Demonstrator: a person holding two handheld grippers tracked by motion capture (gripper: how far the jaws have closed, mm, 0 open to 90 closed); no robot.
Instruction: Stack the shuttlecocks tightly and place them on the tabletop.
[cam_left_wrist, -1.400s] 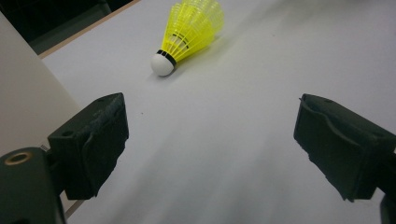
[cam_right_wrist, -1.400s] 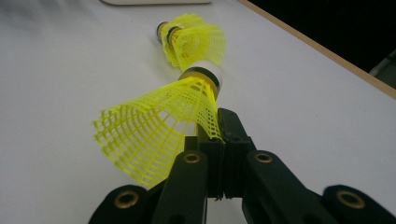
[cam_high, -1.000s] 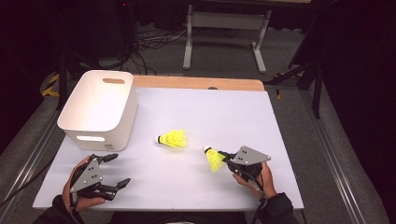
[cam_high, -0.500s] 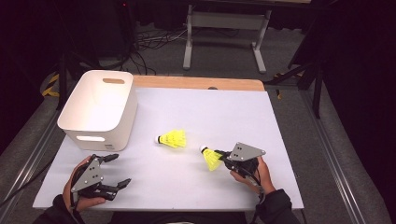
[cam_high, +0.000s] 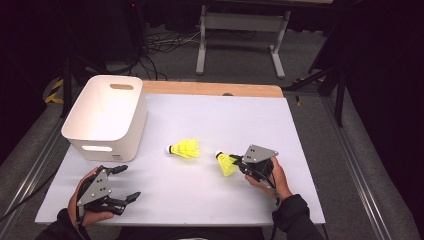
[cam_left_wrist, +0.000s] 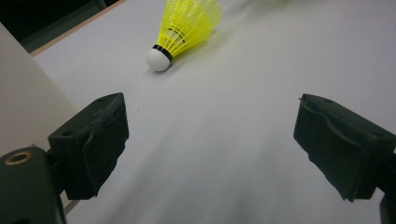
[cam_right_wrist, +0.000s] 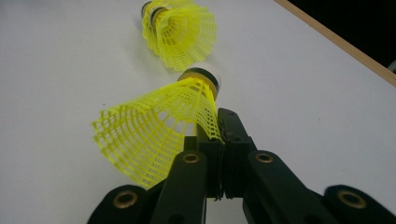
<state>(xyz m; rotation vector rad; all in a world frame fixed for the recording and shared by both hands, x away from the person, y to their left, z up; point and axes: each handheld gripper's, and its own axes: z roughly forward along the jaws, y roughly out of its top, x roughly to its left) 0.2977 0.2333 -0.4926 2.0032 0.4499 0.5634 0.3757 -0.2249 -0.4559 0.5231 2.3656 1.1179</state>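
Two yellow shuttlecocks with white cork tips are on the white table (cam_high: 240, 120). One shuttlecock (cam_high: 185, 149) (cam_left_wrist: 187, 25) (cam_right_wrist: 182, 28) lies on its side near the middle. My right gripper (cam_high: 236, 161) (cam_right_wrist: 217, 123) is shut on the mesh skirt of the other shuttlecock (cam_high: 227, 163) (cam_right_wrist: 154, 128), right of the first, with the cork pointing away from the hand. Near the front left edge my left gripper (cam_high: 127, 182) (cam_left_wrist: 210, 135) is open, its jaws wide apart over bare table, well short of the lying shuttlecock.
A white plastic bin (cam_high: 102, 117) with handle slots stands at the left, just beyond the left gripper; its wall (cam_left_wrist: 23, 93) is at the left of the left gripper view. A wooden strip (cam_high: 210, 89) runs along the table's far edge.
The right gripper, shut on its shuttlecock, has shifted a little to the left and away from the person. The left gripper and the lying shuttlecock have stayed put.
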